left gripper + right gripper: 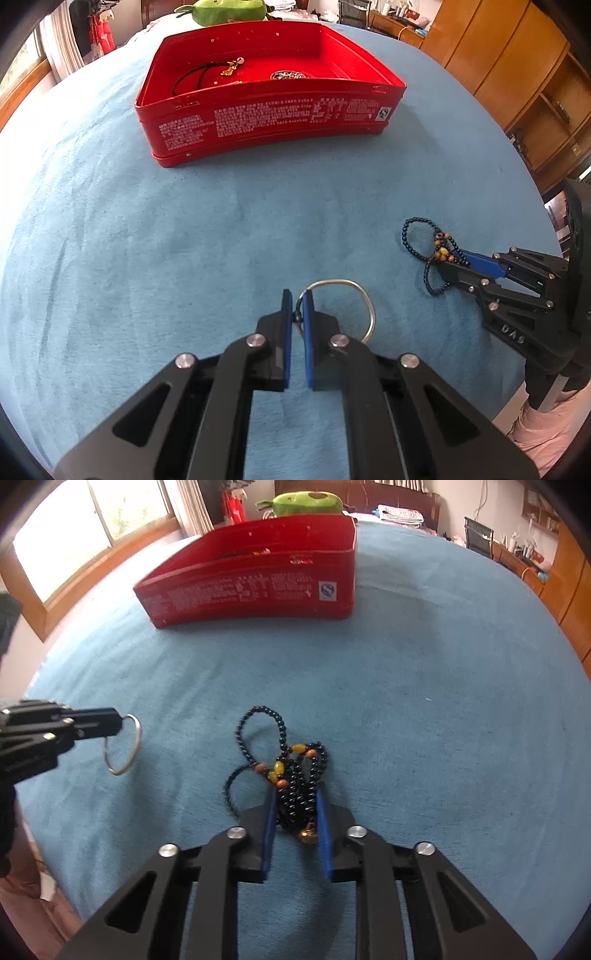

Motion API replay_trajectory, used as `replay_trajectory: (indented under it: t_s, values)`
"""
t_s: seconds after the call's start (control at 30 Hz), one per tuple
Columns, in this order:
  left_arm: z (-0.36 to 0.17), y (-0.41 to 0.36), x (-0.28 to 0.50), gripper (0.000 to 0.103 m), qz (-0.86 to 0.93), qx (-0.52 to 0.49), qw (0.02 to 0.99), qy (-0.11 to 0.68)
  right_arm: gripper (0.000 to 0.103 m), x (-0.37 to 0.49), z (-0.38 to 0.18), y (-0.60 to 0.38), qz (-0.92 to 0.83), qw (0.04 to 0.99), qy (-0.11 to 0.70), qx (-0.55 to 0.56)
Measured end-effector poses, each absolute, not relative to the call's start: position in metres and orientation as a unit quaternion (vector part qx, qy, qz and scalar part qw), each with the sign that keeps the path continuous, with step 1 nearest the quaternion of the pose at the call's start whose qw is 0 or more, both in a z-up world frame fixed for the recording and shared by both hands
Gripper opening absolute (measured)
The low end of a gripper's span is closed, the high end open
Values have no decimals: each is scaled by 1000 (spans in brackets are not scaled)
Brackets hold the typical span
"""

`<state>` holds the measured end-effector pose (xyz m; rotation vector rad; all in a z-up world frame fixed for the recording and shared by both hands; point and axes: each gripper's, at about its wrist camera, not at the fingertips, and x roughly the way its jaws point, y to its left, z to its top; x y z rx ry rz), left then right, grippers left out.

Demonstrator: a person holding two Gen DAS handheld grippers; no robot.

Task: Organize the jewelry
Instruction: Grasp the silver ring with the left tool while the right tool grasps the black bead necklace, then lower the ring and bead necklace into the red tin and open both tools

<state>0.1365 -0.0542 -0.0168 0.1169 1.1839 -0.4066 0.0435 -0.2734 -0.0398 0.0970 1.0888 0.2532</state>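
Note:
My left gripper [297, 303] is shut on a thin silver bangle [364, 295], pinching its left side just above the blue cloth [166, 240]. The right wrist view shows the same left gripper [119, 720] at the left with the bangle [137, 734] hanging from it. My right gripper [297, 794] is shut on a bunched dark bead necklace [295, 779] with yellow and orange beads and a small gold bell. Its loops still lie on the cloth. In the left wrist view that right gripper [455, 260] and the beads [441, 253] are at the right.
An open red box [266, 110] stands farther back on the cloth, also visible as the red box [240, 590]. It holds a black cord necklace [229, 68] and a silvery chain [288, 75]. A green plush toy [306, 502] lies behind it. Wooden cabinets [517, 74] line the right.

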Motion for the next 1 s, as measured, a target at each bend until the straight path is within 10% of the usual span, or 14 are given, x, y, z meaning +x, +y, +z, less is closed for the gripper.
replay_trajectory:
  t_s: [1.0]
  values:
    - [94,-27,171,4,-184,10,872,453,13,101,108,-275,165,907,379,84]
